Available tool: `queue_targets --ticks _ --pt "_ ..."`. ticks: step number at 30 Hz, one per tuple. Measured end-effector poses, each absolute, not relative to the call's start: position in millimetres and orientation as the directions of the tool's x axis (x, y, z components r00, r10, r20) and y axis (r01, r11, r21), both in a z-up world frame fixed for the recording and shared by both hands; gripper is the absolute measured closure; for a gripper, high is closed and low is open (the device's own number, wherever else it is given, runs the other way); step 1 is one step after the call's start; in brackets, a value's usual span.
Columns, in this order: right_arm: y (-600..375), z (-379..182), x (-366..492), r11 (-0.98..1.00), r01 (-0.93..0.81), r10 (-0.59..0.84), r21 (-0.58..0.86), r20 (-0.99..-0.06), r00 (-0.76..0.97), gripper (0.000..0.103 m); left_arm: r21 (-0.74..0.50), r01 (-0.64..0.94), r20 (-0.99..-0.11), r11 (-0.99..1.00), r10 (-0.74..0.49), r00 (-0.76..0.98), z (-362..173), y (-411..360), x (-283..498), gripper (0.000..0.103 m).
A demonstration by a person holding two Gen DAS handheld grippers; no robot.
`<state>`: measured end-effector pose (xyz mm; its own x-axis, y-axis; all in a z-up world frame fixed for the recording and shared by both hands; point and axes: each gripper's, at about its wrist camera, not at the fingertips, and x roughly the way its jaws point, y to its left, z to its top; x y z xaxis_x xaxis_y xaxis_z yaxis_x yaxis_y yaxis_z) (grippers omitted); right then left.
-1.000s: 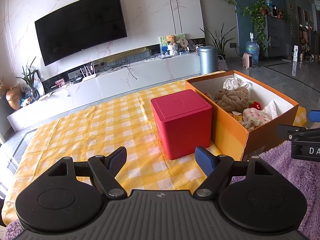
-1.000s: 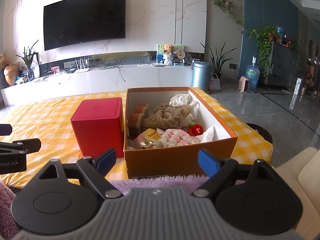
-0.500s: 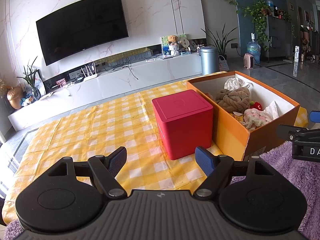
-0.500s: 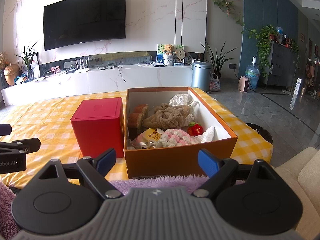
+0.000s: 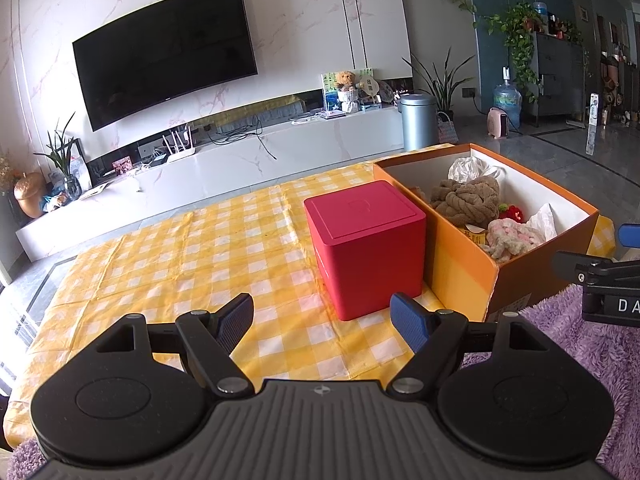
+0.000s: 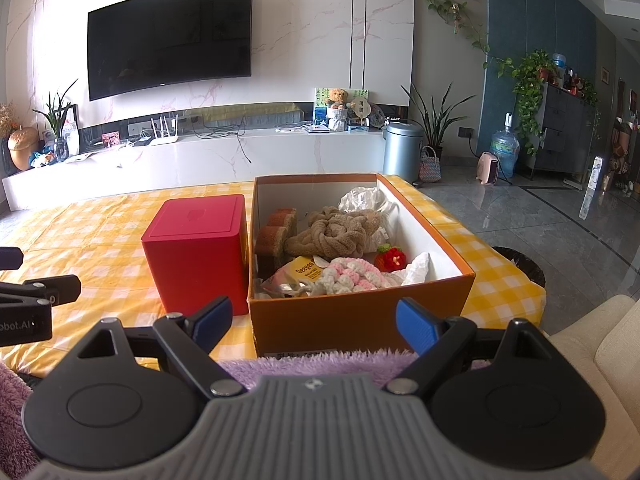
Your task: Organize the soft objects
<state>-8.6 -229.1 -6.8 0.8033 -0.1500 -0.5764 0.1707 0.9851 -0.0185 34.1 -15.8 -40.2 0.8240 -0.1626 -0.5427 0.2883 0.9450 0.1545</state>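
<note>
The left gripper point(image 5: 321, 322) hangs with its blue-padded fingers spread wide and nothing between them, above the yellow-and-white checked tablecloth point(image 5: 180, 264). The right gripper point(image 6: 314, 322) is likewise spread and bare, over a fluffy purple rug point(image 6: 320, 362) at the table's near edge. Just ahead stands an open orange cardboard box point(image 6: 360, 320) near the table's right edge. Inside lie a knotted brown plush rope point(image 6: 332, 234), a pink-and-white crocheted piece point(image 6: 352, 276), a small red knitted strawberry point(image 6: 392, 258), brown sponge blocks point(image 6: 276, 232), crumpled white plastic point(image 6: 362, 198) and a yellow snack packet point(image 6: 304, 270). A closed red cube-shaped box point(image 6: 196, 252) sits just beside the orange box's left wall.
</note>
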Motion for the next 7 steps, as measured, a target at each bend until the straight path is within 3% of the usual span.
queue_targets --ticks 7 --pt "-229.0 -7.0 -8.7 0.985 0.171 -0.151 -0.019 -0.577 0.803 0.015 0.152 0.286 -0.54 0.946 -0.163 0.826 -38.2 -14.9 33.7 0.012"
